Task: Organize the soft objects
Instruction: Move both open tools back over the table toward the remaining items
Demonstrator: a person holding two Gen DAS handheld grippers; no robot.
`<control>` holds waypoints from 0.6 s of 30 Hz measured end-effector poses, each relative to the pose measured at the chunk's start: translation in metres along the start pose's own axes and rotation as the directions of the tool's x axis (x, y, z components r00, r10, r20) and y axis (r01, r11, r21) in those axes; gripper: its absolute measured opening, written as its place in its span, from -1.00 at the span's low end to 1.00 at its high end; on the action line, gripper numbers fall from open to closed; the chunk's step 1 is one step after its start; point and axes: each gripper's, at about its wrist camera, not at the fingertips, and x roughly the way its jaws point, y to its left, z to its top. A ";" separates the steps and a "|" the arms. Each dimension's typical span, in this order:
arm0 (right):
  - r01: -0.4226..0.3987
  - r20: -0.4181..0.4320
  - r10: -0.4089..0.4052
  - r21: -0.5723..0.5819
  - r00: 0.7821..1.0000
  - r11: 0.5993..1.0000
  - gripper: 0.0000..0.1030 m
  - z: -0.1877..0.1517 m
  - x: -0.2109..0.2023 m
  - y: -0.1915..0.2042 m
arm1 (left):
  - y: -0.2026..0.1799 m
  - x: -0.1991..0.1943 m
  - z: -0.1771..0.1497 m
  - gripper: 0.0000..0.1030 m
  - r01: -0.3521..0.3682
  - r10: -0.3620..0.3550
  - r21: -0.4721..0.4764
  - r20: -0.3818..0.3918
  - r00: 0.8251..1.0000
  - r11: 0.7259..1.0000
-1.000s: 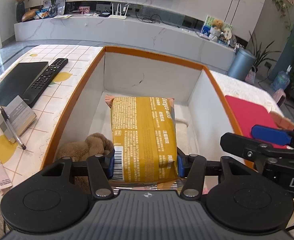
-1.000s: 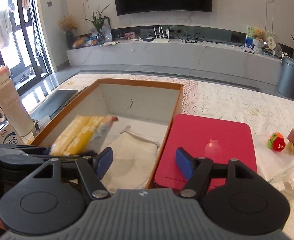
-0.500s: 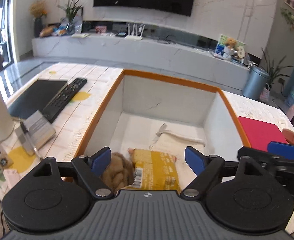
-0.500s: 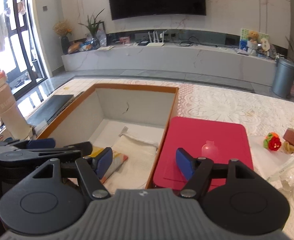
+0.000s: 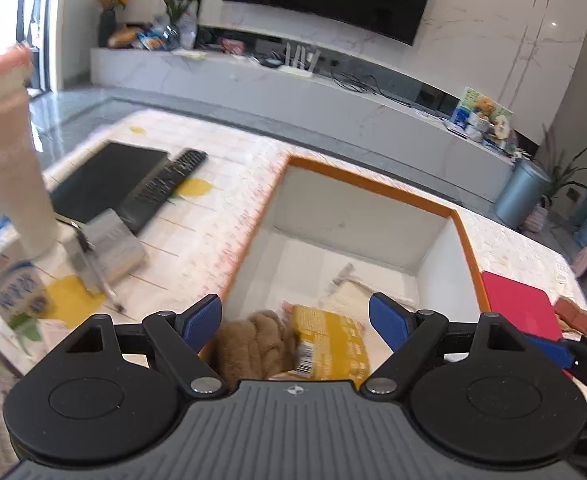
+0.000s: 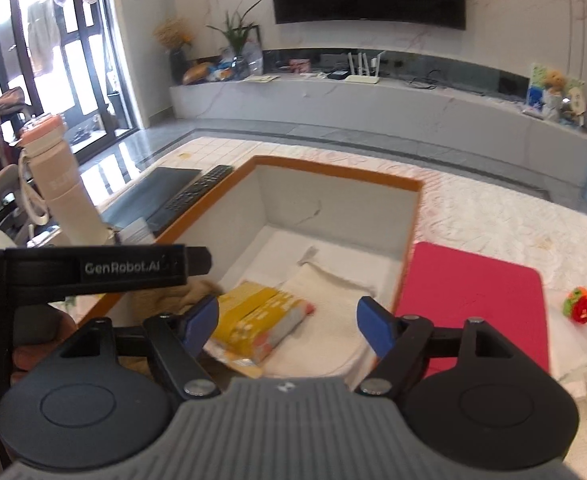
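An orange-rimmed white box [image 5: 369, 187] [image 6: 333, 174] holds a yellow snack pack [image 5: 331, 342] [image 6: 259, 326], a brown plush toy [image 5: 249, 346] and a cream cloth [image 5: 353, 294] [image 6: 329, 296]. My left gripper [image 5: 295, 322] is open and empty, raised above the box's near end. My right gripper [image 6: 287, 322] is open and empty, above the box's near right side. The left gripper shows as a black bar at the left of the right wrist view [image 6: 93, 268].
A red lid [image 6: 469, 300] [image 5: 521, 310] lies right of the box. A small red-green toy [image 6: 579, 308] and plastic wrap lie further right. Left of the box are a remote [image 5: 161, 188], a black tablet [image 5: 105, 178], a beige bottle [image 6: 67, 196], a notebook with pen [image 5: 105, 246].
My left gripper opened and let go of the yellow snack pack, which now lies in the box beside the plush toy. The left gripper then rose and drew back leftward.
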 end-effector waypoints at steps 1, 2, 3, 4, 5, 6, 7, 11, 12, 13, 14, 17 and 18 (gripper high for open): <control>-0.005 -0.004 0.005 -0.005 1.000 1.000 0.46 0.000 0.000 0.002 | -0.001 -0.005 0.001 0.90 -0.023 0.023 0.016 0.019 1.000 1.000; -0.011 -0.009 0.011 -0.012 1.000 1.000 0.47 0.000 -0.001 0.004 | -0.003 -0.010 0.002 0.90 -0.046 0.045 0.029 0.035 0.998 0.999; -0.016 -0.012 0.016 -0.017 1.000 1.000 0.47 0.000 -0.002 0.007 | -0.003 -0.014 0.003 0.90 -0.063 0.061 0.034 0.047 0.997 0.997; -0.022 -0.013 0.021 -0.020 1.000 1.000 0.47 0.000 -0.003 0.009 | -0.002 -0.018 0.005 0.90 -0.074 0.072 0.031 0.050 0.996 0.997; -0.029 -0.012 0.029 -0.021 1.000 0.999 0.47 0.001 -0.004 0.011 | -0.001 -0.020 0.006 0.90 -0.080 0.079 0.021 0.044 0.996 0.997; -0.037 -0.009 0.037 -0.018 0.999 0.999 0.48 0.001 -0.005 0.013 | 0.002 -0.021 0.008 0.90 -0.081 0.081 0.005 0.034 0.996 0.997; -0.044 -0.009 0.044 -0.015 0.999 0.999 0.50 0.001 -0.006 0.014 | 0.006 -0.020 0.008 0.90 -0.079 0.079 -0.014 0.022 0.997 0.997; -0.067 -0.015 0.067 -0.007 0.998 0.998 0.53 -0.001 -0.005 0.020 | 0.020 -0.016 0.010 0.90 -0.087 0.086 -0.073 -0.025 0.996 0.993; -0.070 -0.018 0.070 -0.005 0.997 0.998 0.53 -0.002 -0.003 0.021 | 0.022 -0.015 0.010 0.90 -0.094 0.091 -0.080 -0.031 0.995 0.992; -0.074 -0.022 0.074 -0.004 0.997 0.997 0.53 -0.003 -0.002 0.022 | 0.024 -0.015 0.010 0.90 -0.101 0.098 -0.086 -0.035 0.995 0.991; -0.077 -0.026 0.077 -0.004 0.997 0.997 0.53 -0.003 -0.001 0.024 | 0.025 -0.015 0.010 0.90 -0.110 0.107 -0.089 -0.038 0.994 0.990; -0.090 -0.051 0.089 -0.005 0.995 0.996 0.53 -0.001 0.005 0.024 | 0.029 -0.015 0.012 0.90 -0.134 0.127 -0.116 -0.065 0.990 0.984; -0.086 -0.059 0.085 -0.007 0.995 0.996 0.53 0.000 0.005 0.024 | 0.030 -0.015 0.013 0.90 -0.134 0.124 -0.137 -0.079 0.989 0.981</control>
